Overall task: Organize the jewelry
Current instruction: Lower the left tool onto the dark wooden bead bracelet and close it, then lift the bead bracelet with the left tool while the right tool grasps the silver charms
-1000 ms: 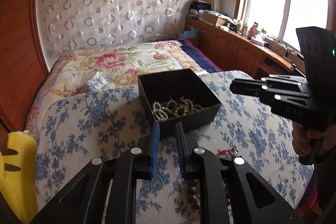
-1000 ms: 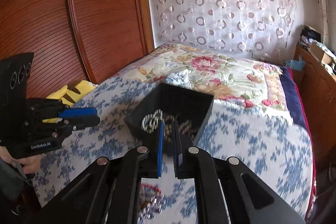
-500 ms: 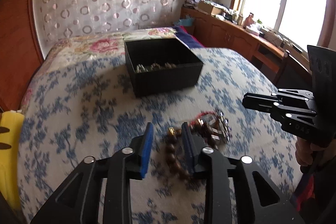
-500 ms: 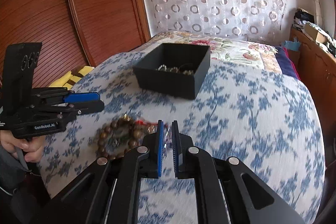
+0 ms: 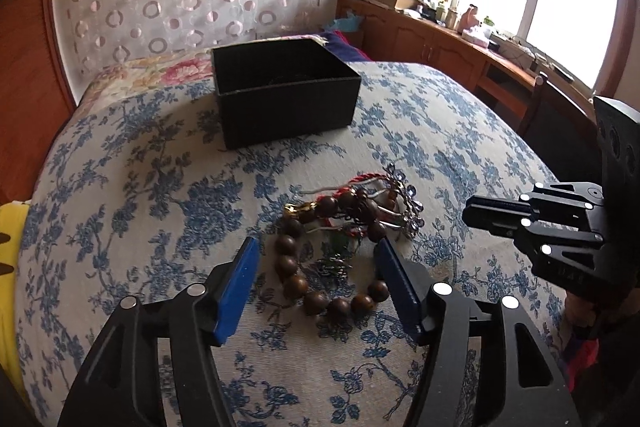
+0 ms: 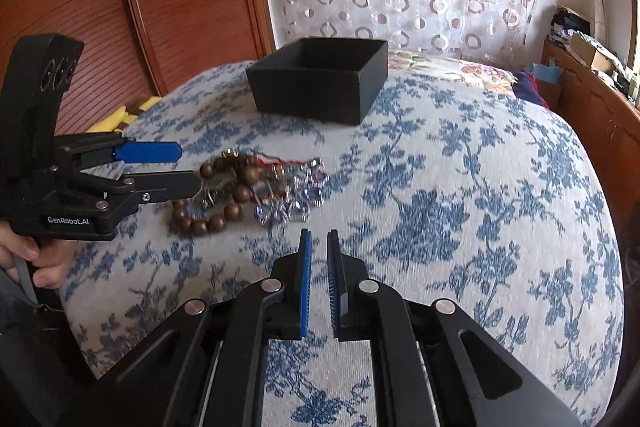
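A bed (image 5: 120,163) carries everything here, covered by a pale spread (image 6: 480,187) printed with blue flowers. Toward the headboard end a second quilt (image 5: 152,75) with pink blossoms shows from under it. A black open-topped box (image 5: 286,99) sits directly on the blue-flowered spread, its walls upright. Nearer the foot, well apart from the box, lies a tangled heap of jewelry (image 5: 352,223): a loop of brown wooden beads (image 5: 320,291), a red cord (image 5: 360,183) and some silvery, sparkly pieces (image 6: 296,195) touching one another. Something yellow (image 5: 10,239) lies at the bed's edge beside the wooden wardrobe.
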